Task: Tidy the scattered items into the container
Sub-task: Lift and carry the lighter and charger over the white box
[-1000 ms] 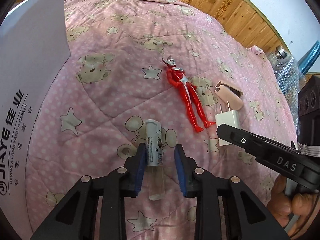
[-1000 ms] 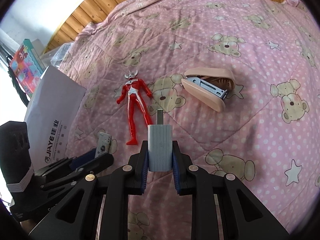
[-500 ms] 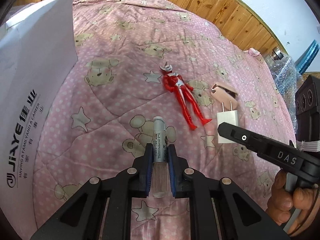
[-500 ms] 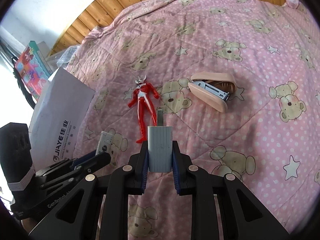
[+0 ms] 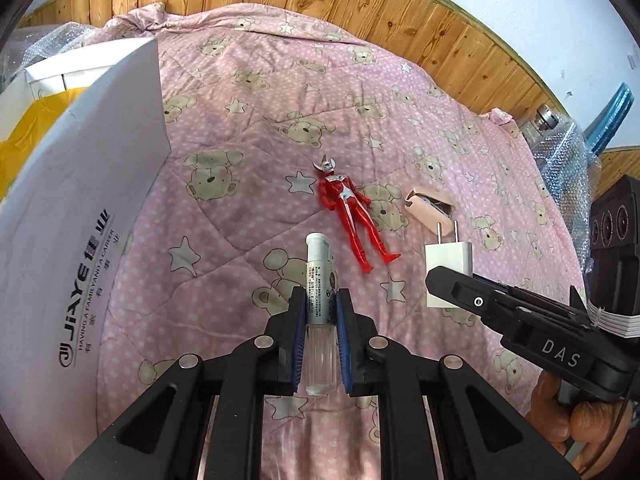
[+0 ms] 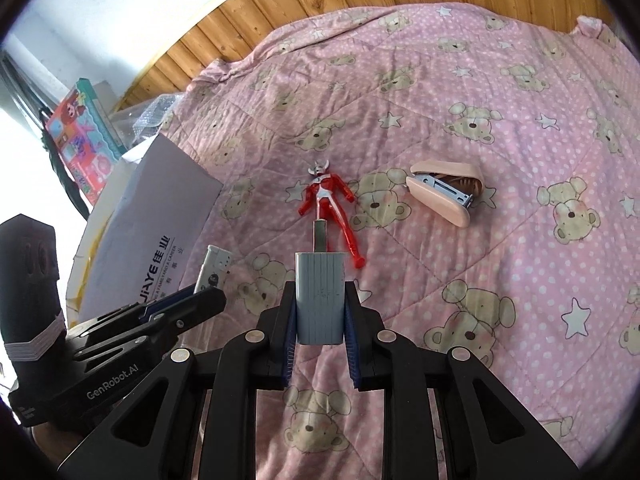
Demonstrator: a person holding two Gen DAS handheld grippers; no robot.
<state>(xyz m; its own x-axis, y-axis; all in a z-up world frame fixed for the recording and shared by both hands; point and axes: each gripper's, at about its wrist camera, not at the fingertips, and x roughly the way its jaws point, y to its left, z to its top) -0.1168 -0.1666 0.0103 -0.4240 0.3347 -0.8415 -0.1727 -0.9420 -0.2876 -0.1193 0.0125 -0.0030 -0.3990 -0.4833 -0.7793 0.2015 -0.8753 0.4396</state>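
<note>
My left gripper (image 5: 319, 312) is shut on a clear tube with a white cap and printed label (image 5: 319, 276), held above the pink bear quilt (image 5: 248, 160). My right gripper (image 6: 320, 312) is shut on a white plug charger (image 6: 320, 296), prongs pointing forward; the charger (image 5: 448, 264) also shows in the left wrist view. A red toy figure (image 5: 348, 216) lies face up on the quilt ahead, with a pink stapler (image 5: 428, 208) to its right. The white cardboard box (image 5: 80, 220) stands at the left, its open top showing yellow inside.
A wooden headboard (image 5: 320, 4) runs behind the bed. Bubble wrap and a jar (image 5: 560, 140) sit at the far right. A colourful toy box (image 6: 84, 140) leans by the wall beyond the white box (image 6: 152, 216). A hand (image 5: 576, 412) grips the right tool.
My left gripper closed on the tube and lifted it off the quilt. Both grippers have risen and pulled back, so the box's open top has come into view. The charger stays held.
</note>
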